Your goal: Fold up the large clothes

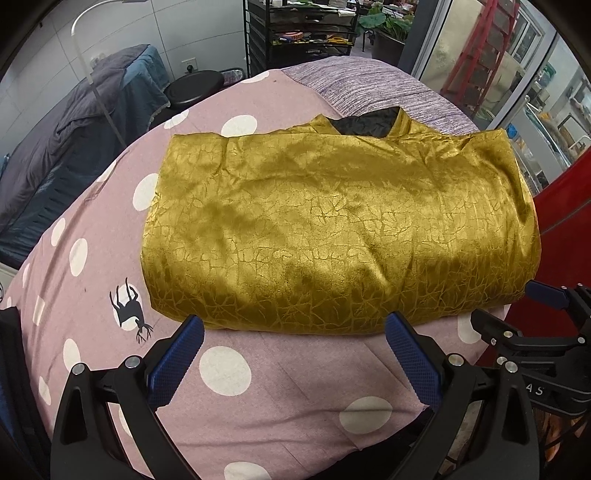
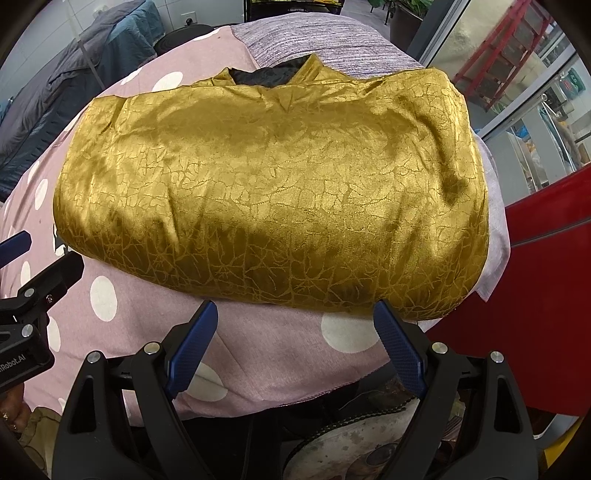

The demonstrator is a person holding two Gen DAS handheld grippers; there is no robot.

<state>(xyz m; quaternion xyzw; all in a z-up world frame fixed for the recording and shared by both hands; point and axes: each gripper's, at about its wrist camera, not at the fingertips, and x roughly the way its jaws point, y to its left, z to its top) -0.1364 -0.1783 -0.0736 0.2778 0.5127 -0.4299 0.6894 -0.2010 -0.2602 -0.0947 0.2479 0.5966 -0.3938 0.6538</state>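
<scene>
A gold garment [image 1: 332,229] with a crackle pattern lies folded into a broad rectangle on a pink polka-dot cover [image 1: 280,384]; its black lining [image 1: 365,123] shows at the far edge. My left gripper [image 1: 295,325] hovers just short of the near fold, open, nothing between its blue pads. In the right wrist view the same garment [image 2: 273,184] fills the middle, and my right gripper [image 2: 295,310] stands open at its near edge, holding nothing. Each gripper shows in the other's view: the right one [image 1: 546,332] at the right edge, the left one [image 2: 33,280] at the left edge.
The pink cover [image 2: 147,332] ends close below the right gripper. A mauve striped cloth [image 1: 369,81] lies beyond the garment. A red surface [image 2: 535,295] borders the right side. Dark bedding [image 1: 74,129], a black stool [image 1: 192,88] and a shelf rack [image 1: 303,33] stand behind.
</scene>
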